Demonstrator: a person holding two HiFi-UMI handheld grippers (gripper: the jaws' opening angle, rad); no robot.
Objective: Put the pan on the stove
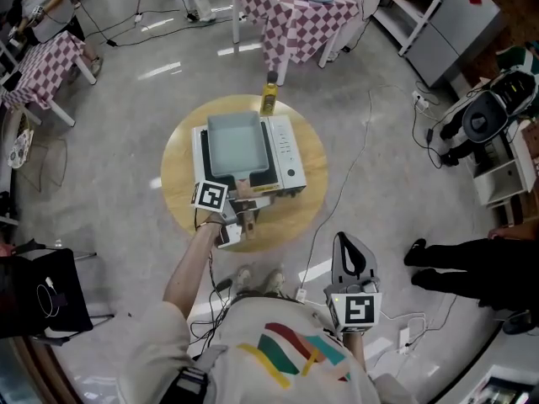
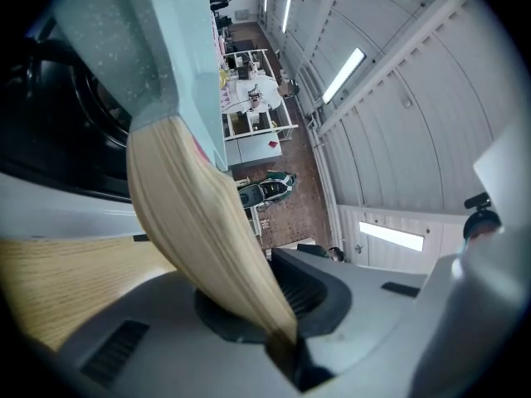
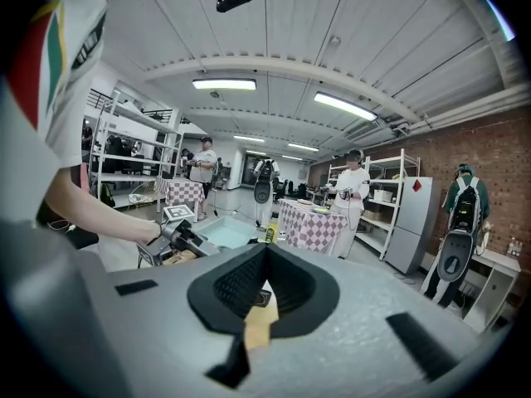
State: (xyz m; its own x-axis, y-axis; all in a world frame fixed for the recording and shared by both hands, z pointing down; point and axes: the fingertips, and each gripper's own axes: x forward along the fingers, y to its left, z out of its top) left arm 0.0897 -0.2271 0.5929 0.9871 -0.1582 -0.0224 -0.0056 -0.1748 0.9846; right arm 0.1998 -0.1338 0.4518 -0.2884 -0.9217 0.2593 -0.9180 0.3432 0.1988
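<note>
A light-blue square pan (image 1: 237, 144) rests on the white stove (image 1: 286, 154), which stands on a round wooden table (image 1: 181, 183). The pan's wooden handle (image 1: 244, 194) points toward me. My left gripper (image 1: 240, 217) is shut on that handle; in the left gripper view the handle (image 2: 199, 230) runs from the jaws (image 2: 282, 338) up to the pan (image 2: 158, 48). My right gripper (image 1: 352, 255) is held low by my body, away from the table, jaws together with nothing between them (image 3: 257, 305). From there the pan (image 3: 224, 232) shows in the distance.
A yellow bottle (image 1: 269, 96) stands at the table's far edge behind the stove. Checkered tables (image 1: 295, 15) (image 1: 46, 61) stand further off. A person's black shoes (image 1: 438, 268) are at the right, a black bag (image 1: 42, 297) at the left, and cables lie on the floor.
</note>
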